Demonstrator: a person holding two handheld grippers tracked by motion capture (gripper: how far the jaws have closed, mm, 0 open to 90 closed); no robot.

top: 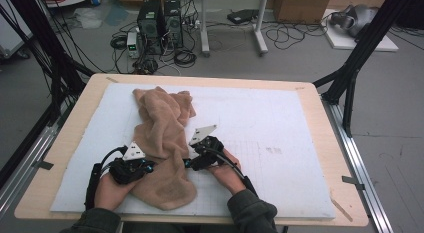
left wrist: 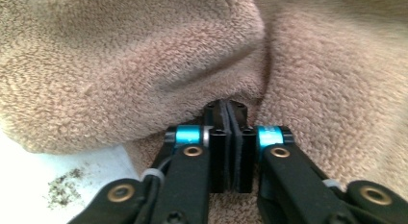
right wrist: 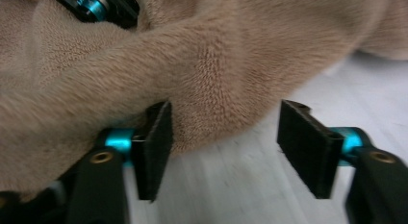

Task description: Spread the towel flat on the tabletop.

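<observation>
Item: tan towel [top: 162, 138], crumpled, left of centre on white mat [top: 280, 133]. My left gripper [left wrist: 230, 111] pinched a towel fold; my right gripper [right wrist: 223, 147] stood open at its right edge.

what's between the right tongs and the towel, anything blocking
Nothing visible. The right tongs stand open at the edge of the tan towel, one pad against the cloth, bare white mat between the pads.

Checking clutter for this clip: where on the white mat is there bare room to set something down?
The white mat lies bare right of the tan towel to the table's wooden rim, and in a strip along its left edge. It is crowded near the front, where left gripper and right gripper flank the towel.
</observation>
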